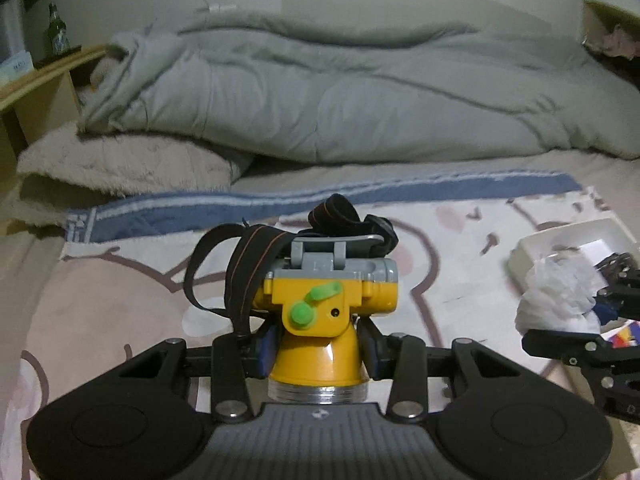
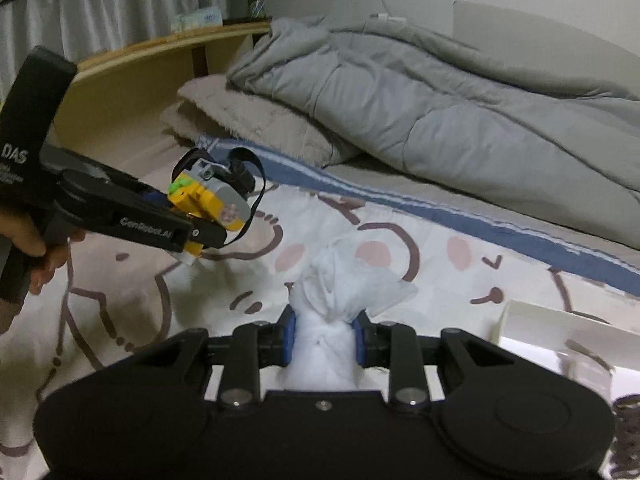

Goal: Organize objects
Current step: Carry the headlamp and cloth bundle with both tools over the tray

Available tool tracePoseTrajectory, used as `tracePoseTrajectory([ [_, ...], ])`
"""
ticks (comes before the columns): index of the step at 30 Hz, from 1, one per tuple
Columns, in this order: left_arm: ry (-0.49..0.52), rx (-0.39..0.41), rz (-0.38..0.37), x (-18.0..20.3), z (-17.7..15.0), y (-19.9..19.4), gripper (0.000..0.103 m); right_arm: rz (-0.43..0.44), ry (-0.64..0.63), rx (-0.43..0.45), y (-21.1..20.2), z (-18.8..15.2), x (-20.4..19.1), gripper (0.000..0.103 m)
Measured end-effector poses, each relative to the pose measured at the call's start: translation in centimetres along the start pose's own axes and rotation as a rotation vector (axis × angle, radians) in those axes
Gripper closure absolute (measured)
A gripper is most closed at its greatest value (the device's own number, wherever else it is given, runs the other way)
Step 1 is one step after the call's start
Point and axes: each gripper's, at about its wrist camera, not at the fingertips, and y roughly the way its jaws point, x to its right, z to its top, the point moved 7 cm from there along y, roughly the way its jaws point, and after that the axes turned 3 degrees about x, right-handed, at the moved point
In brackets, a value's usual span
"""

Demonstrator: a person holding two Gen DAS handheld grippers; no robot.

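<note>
We hold the headlamp (image 1: 320,304) clenched in our left gripper (image 1: 316,346) and the tissue wad (image 2: 324,320) in our right gripper (image 2: 324,338); neither lies in the tray (image 2: 560,324) yet.

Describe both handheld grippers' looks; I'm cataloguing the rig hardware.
Both, the left gripper and the right gripper, are matte black linkage frames with silver pivot bolts and blue finger pads. The left's handle carries white "DAS" lettering, its arm "GenRobot". No sleeve or cable shows.

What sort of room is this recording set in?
Most likely a bedroom: work happens on a bed, with a rumpled grey duvet, a pillow beside it and a wooden headboard shelf behind.
</note>
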Motion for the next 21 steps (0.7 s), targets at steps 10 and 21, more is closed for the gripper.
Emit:
tracePoseTrajectory([
  [10,-0.020,0.062,-0.030,2.9,-0.3,-6.0,0.060,-0.064,0.031,0.034,-6.6,0.3,0.6,0.074],
  [21,-0.032,0.094,-0.059,6.6,-2.0,-9.7,0.060,-0.130,0.090,0.044,-11.8,-1.2,1.4,0.074],
])
